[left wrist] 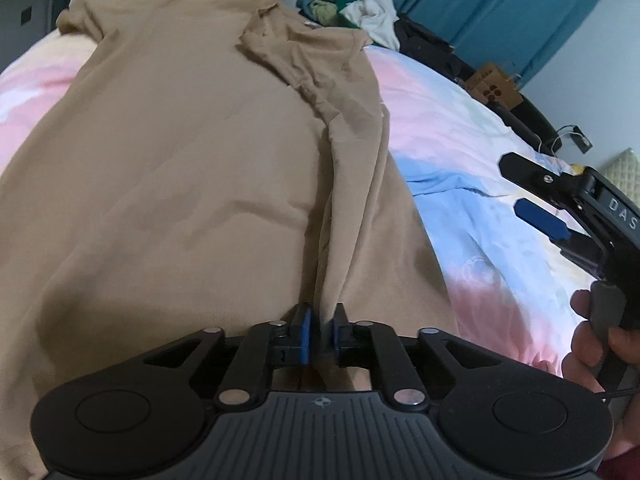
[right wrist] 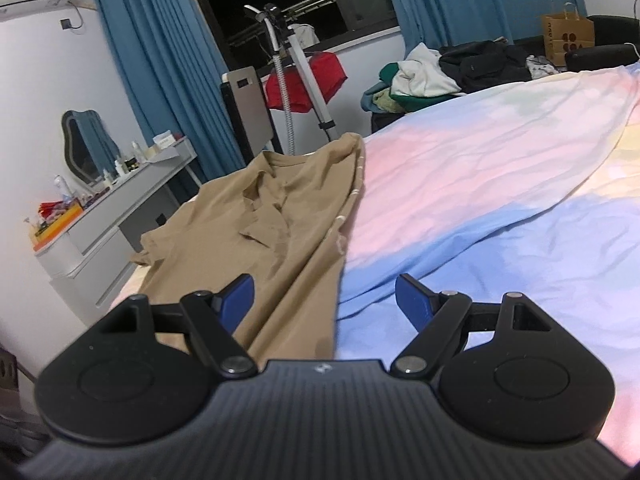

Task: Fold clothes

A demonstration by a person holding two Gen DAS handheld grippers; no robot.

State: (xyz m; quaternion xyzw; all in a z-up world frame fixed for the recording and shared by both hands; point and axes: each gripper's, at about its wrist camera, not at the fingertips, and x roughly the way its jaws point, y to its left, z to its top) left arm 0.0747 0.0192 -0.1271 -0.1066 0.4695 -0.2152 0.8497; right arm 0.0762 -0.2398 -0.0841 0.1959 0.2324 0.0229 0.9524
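Observation:
A tan collared shirt [left wrist: 180, 184] lies spread on the bed, its collar at the far end and its right side folded inward in a long ridge. My left gripper [left wrist: 322, 334] is shut on the shirt's near hem at that ridge. My right gripper [right wrist: 324, 300] is open and empty, hovering above the shirt's near right edge [right wrist: 296, 280]. It also shows in the left wrist view [left wrist: 528, 196], over the bedsheet to the right of the shirt.
The bed has a pastel pink, blue and yellow sheet [right wrist: 480, 200]. A pile of clothes [right wrist: 424, 76] and a paper bag [right wrist: 568, 36] lie beyond the bed. A garment steamer stand [right wrist: 304, 72] and a grey dresser [right wrist: 120, 216] stand at the left.

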